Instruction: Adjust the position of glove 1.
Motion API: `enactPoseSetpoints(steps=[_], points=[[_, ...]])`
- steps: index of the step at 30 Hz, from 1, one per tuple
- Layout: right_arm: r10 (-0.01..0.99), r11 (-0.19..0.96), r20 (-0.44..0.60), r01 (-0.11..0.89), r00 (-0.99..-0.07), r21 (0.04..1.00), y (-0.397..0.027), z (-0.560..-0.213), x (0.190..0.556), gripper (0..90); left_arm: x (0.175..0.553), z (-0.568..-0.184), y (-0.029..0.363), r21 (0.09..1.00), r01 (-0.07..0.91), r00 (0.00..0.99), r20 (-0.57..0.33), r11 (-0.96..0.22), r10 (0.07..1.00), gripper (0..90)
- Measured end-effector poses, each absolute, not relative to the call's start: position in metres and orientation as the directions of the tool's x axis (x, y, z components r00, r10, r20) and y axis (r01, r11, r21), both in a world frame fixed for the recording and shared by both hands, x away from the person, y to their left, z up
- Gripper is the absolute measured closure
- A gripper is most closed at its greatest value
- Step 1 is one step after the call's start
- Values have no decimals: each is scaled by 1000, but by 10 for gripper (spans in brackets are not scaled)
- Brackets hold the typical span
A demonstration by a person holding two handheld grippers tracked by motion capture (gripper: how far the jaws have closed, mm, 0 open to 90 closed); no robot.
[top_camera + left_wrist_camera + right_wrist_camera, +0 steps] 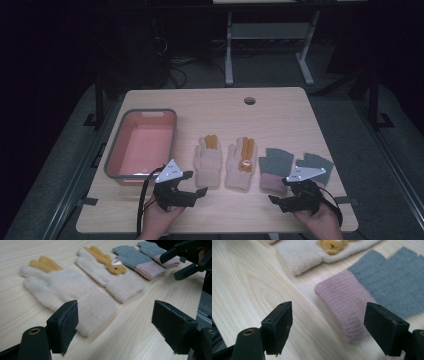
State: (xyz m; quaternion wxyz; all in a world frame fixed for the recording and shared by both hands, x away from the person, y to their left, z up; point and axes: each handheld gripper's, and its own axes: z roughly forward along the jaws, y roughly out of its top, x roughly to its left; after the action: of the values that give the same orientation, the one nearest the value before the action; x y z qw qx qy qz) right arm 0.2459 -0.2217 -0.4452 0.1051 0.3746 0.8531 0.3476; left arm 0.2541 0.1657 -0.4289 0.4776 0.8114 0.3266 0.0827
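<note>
Four gloves lie flat in a row on the pale wooden table, all to the right of the pink plastic basin with a grey rim, and none is in it yet. Nearest the basin is the cream fleece glove with two mustard fingers; next to it lies the cream glove with a small tan bear on its back; then come the grey knitted glove with a pink cuff and its grey partner, farthest from the basin.

My left claw hangs with its jaws spread wide and nothing between them, just in front of the first cream glove's cuff. My right claw is likewise wide apart and empty, low over the pink cuff of the nearer grey glove, not touching it as far as I can tell.

I judge the work is at its start: if the gloves are meant for the basin, all four remain to be picked up, and I haven't gripped one.
</note>
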Motion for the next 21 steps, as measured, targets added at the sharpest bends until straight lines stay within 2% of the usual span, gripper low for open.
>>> enactPoseSetpoints(steps=[14, 21], points=[[678, 515, 60, 531, -733, 673, -202, -438, 244, 190, 251, -430, 165, 823, 456, 776, -180, -340, 605, 214], [666, 529, 83, 548, -741, 648, -192, -436, 253, 190, 251, -428, 166, 826, 447, 778, -170, -343, 605, 214]])
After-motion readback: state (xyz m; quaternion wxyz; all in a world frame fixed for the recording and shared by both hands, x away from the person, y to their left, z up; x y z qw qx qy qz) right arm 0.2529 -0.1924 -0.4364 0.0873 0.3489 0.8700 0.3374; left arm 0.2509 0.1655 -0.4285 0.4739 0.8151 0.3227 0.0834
